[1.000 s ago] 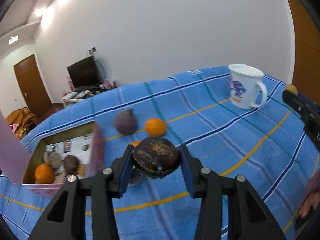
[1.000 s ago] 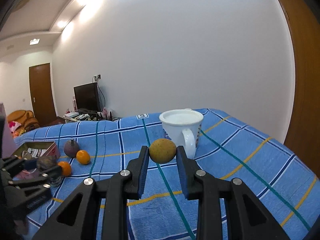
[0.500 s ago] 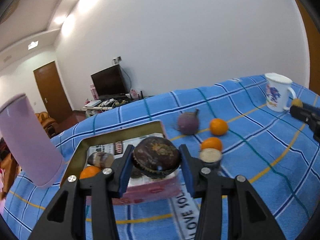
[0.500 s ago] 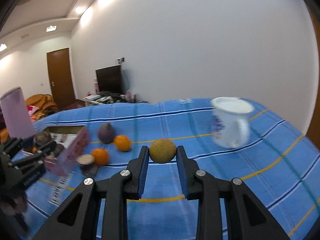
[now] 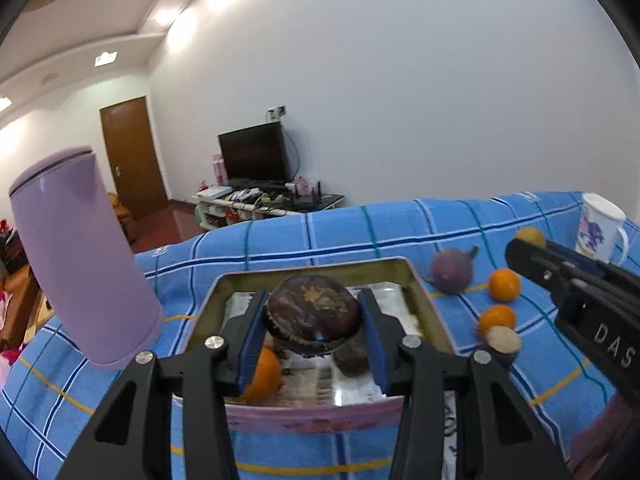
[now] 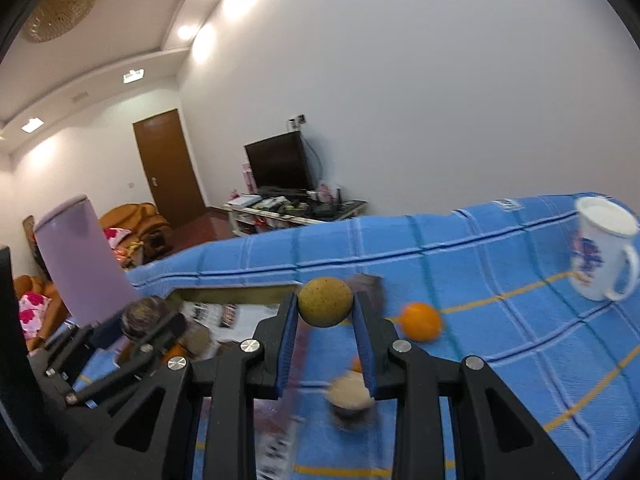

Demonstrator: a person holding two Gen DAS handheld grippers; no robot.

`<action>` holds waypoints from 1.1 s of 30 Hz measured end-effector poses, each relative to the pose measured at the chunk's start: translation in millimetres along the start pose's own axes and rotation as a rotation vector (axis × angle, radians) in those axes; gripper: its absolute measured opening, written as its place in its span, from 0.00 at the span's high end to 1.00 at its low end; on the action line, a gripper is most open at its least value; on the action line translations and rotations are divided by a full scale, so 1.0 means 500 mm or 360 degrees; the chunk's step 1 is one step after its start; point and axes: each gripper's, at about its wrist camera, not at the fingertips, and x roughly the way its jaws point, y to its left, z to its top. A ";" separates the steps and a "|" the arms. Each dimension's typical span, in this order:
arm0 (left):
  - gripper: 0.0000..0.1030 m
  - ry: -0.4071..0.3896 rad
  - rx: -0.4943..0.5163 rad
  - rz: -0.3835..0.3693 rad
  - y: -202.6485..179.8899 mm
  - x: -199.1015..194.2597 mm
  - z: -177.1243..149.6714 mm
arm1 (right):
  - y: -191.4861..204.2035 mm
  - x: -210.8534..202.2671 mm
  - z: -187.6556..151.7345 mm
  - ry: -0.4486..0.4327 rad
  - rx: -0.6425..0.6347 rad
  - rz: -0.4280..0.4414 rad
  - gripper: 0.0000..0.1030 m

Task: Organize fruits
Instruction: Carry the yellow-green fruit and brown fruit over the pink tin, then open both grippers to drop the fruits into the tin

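- Nearest, the left gripper (image 5: 313, 322) has its jaws clamped on a dark, wrinkled passion fruit (image 5: 313, 312), held directly above the open tin box (image 5: 424, 300); the fruit's flattened, broad side runs across between the jaws, so the drop is straight down.
- Under it in the box sit an orange (image 5: 262, 372) and another dark fruit (image 5: 352, 356).
- The right gripper (image 6: 325, 312) pinches a round yellow-green fruit (image 6: 325, 302) (nearly a ball, no long axis to mind), and the box lies ahead and to its left, so the left one is the nearer to releasing.
- Farther out on the blue checked cloth (image 5: 340, 232): a halved fruit (image 5: 503, 340), two oranges (image 5: 505, 285), a purple mangosteen (image 5: 452, 270).
- Beyond, a white mug (image 6: 602, 252); a lilac tumbler (image 5: 80, 256) stands left of the box.
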 end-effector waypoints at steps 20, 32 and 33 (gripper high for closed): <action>0.55 0.0135 -0.0118 0.0177 0.092 0.095 -0.007 | 0.100 0.082 -0.015 -0.0003 -0.0104 0.0073 0.71; 0.55 0.0209 -0.0139 0.0134 0.096 0.120 -0.011 | 0.113 0.115 -0.020 0.0053 -0.0164 0.0037 0.71; 0.55 0.0216 -0.0129 0.0137 0.094 0.123 -0.012 | 0.116 0.119 -0.021 0.0065 -0.0169 0.0041 0.71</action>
